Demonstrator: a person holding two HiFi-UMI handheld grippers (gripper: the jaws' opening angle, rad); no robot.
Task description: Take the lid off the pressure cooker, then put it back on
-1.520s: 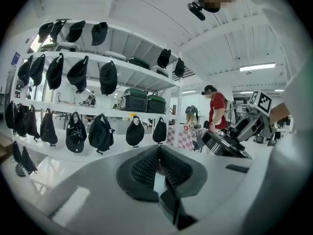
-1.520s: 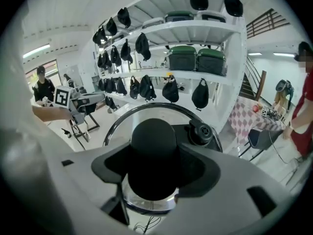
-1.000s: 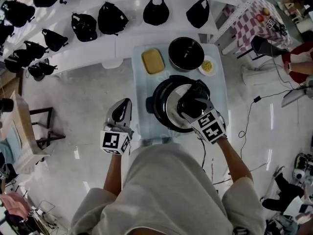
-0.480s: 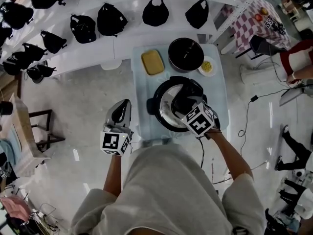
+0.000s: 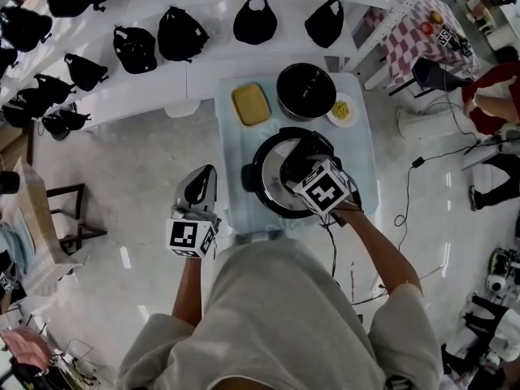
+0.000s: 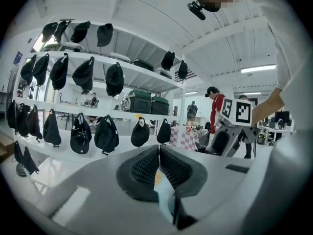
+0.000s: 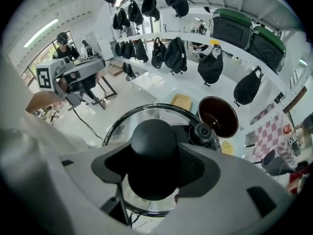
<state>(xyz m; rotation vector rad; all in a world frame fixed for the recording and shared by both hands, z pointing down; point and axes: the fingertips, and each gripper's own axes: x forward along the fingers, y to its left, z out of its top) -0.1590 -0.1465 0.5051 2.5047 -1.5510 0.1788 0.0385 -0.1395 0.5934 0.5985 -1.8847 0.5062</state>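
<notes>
The black pressure cooker [image 5: 258,169] stands on a small pale table [image 5: 234,149]. Its glass lid [image 5: 280,173] lies over the pot's mouth. My right gripper [image 5: 305,175] points steeply down onto it. In the right gripper view the lid's round black knob [image 7: 152,141] fills the gap of the right gripper [image 7: 154,163], with a pad against each side. A small valve [image 7: 201,132] sits on the lid behind the knob. My left gripper [image 5: 199,187] hangs left of the table, off the cooker. Its pads meet in the left gripper view [image 6: 159,155], with nothing between them.
Behind the cooker on the table stand a dark pot [image 5: 305,92], a yellow block [image 5: 250,104] and a small plate of yellow food [image 5: 342,110]. White shelves with black caps [image 5: 183,31] run along the back. A cable [image 5: 406,193] and a person in red [image 5: 487,96] are to the right.
My right gripper has moved left and down over the cooker and tipped steeper, and the lid has shifted left with it. The left gripper has kept still.
</notes>
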